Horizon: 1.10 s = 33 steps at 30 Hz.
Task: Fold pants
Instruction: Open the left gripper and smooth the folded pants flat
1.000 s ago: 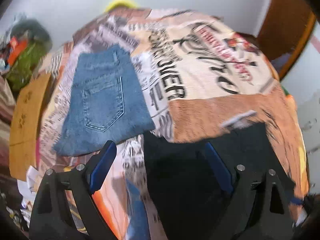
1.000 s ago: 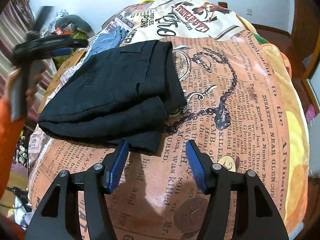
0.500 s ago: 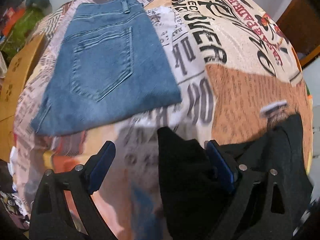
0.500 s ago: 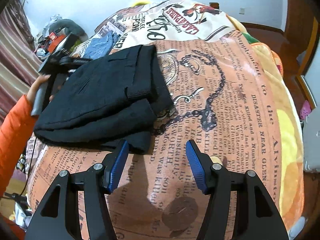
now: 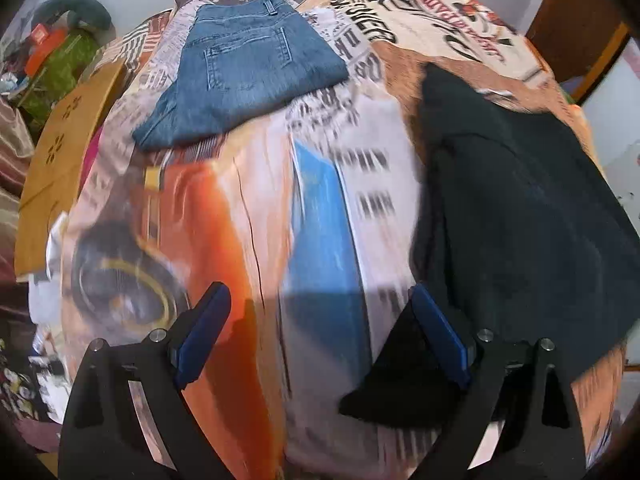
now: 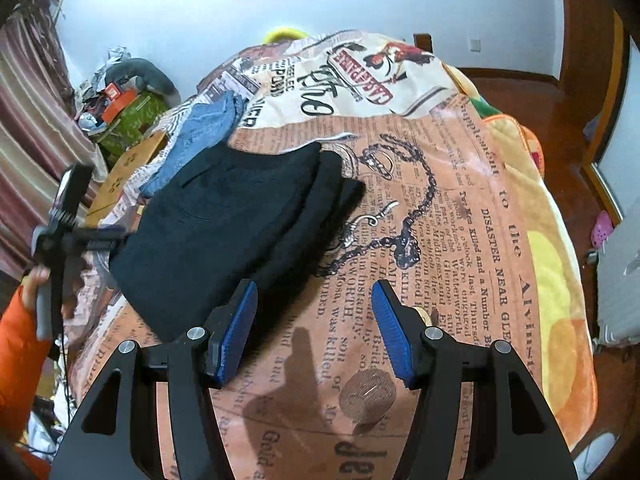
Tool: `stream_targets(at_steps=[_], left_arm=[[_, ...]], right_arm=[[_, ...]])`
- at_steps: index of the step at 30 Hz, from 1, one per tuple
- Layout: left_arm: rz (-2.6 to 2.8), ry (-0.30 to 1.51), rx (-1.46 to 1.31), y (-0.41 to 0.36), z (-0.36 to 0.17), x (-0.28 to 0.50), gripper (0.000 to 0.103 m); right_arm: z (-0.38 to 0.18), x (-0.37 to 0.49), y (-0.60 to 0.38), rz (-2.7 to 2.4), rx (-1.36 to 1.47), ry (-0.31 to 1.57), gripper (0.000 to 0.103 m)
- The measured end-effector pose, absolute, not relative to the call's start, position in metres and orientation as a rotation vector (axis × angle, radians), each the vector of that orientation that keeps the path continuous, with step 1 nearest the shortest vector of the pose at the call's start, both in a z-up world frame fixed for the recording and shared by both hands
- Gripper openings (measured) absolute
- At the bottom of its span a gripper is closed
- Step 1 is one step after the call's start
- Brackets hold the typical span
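Note:
Folded black pants lie on the printed bedspread; in the left wrist view they fill the right side. My left gripper is open and empty, just left of the pants' near corner, above the bedspread. My right gripper is open and empty, hovering at the near edge of the black pants. The left gripper also shows in the right wrist view, held in a hand with an orange sleeve.
Folded blue jeans lie further back on the bed, also in the right wrist view. A wooden board and a cluttered pile stand left of the bed. Wooden floor lies to the right.
My left gripper has pulled back and left off the black pants, which now lie to its right. My right gripper has lifted slightly and the pants lie a little flatter.

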<state>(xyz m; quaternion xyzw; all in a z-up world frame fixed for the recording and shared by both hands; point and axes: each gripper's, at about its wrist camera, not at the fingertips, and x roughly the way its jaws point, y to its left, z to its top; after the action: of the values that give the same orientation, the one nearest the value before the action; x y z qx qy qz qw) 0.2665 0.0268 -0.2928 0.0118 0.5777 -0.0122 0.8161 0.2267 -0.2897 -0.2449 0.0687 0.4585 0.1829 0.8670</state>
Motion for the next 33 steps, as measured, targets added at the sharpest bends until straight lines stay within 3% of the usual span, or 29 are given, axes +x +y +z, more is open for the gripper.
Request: stream_targets(at_steps=[7, 15, 17, 19, 22, 28, 33], left_arm=[[-0.010, 1.187, 0.020, 0.041, -0.265, 0.236, 0.093], [-0.116, 0.994, 0.032, 0.010, -0.205, 0.248, 0.092], [-0.167, 0.961, 0.032, -0.009, -0.202, 0.252, 0.086], [-0.223, 0.970, 0.046, -0.030, -0.208, 0.260, 0.064], [-0.289, 1.020, 0.071, -0.059, -0.228, 0.273, 0.045], [-0.256, 1.064, 0.196, -0.076, -0.274, 0.278, 0.044], [-0.266, 1.026, 0.212, -0.063, -0.277, 0.254, 0.045]], right_arm=[[-0.236, 0.224, -0.290, 0.368, 0.144, 0.925, 0.056], [-0.213, 0.229, -0.259, 0.482, 0.105, 0.798, 0.056], [-0.217, 0.235, -0.246, 0.526, 0.097, 0.803, 0.055], [-0.222, 0.239, -0.235, 0.562, 0.090, 0.818, 0.042], [-0.237, 0.249, -0.215, 0.590, 0.051, 0.853, 0.038], [-0.282, 0.257, -0.203, 0.563, -0.052, 0.968, 0.035], [-0.281, 0.243, -0.219, 0.567, -0.046, 0.954, 0.035]])
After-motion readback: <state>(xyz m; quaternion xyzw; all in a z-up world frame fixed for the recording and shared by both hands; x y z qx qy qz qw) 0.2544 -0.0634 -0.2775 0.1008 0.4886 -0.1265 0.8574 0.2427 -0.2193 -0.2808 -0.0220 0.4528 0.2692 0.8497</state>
